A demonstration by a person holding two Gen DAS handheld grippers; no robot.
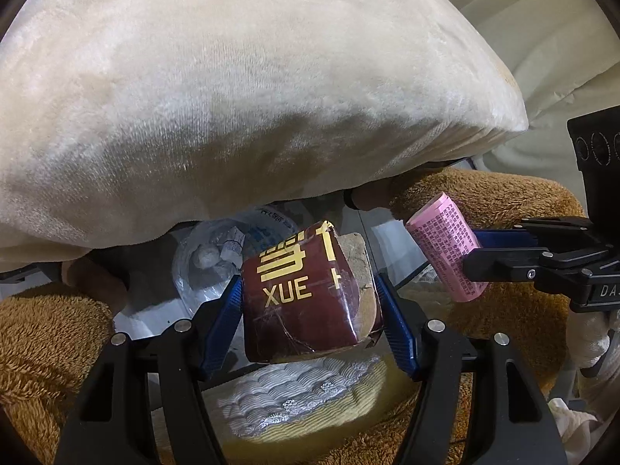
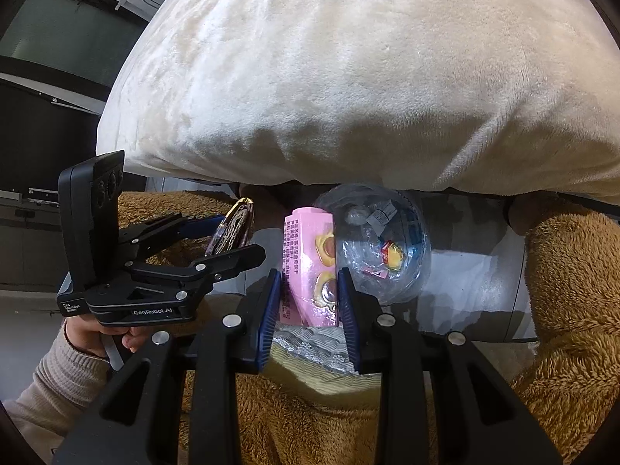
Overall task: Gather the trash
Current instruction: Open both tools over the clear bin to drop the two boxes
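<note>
My left gripper point(image 1: 310, 302) is shut on a dark red box point(image 1: 302, 298) with gold lettering, its blue pads pressing both sides. The same box shows edge-on point(image 2: 232, 232) in the right wrist view, held by the left gripper point(image 2: 228, 240). My right gripper point(image 2: 310, 294) is shut on a pink snack packet point(image 2: 310, 271) printed with yellow shapes; in the left wrist view that pink packet point(image 1: 445, 248) sticks out of the right gripper point(image 1: 472, 248). Just beyond both sits a clear plastic bag point(image 2: 379, 248) point(image 1: 209, 263) with wrappers and scraps inside.
A large cream plush cushion point(image 1: 252, 97) point(image 2: 368, 77) overhangs the bag from above. Brown fuzzy fabric point(image 2: 573, 271) point(image 1: 46, 348) lies on both sides and below. A white and yellow patterned cloth point(image 1: 302, 399) lies under the grippers. A hand and beige sleeve point(image 2: 69, 356) hold the left gripper.
</note>
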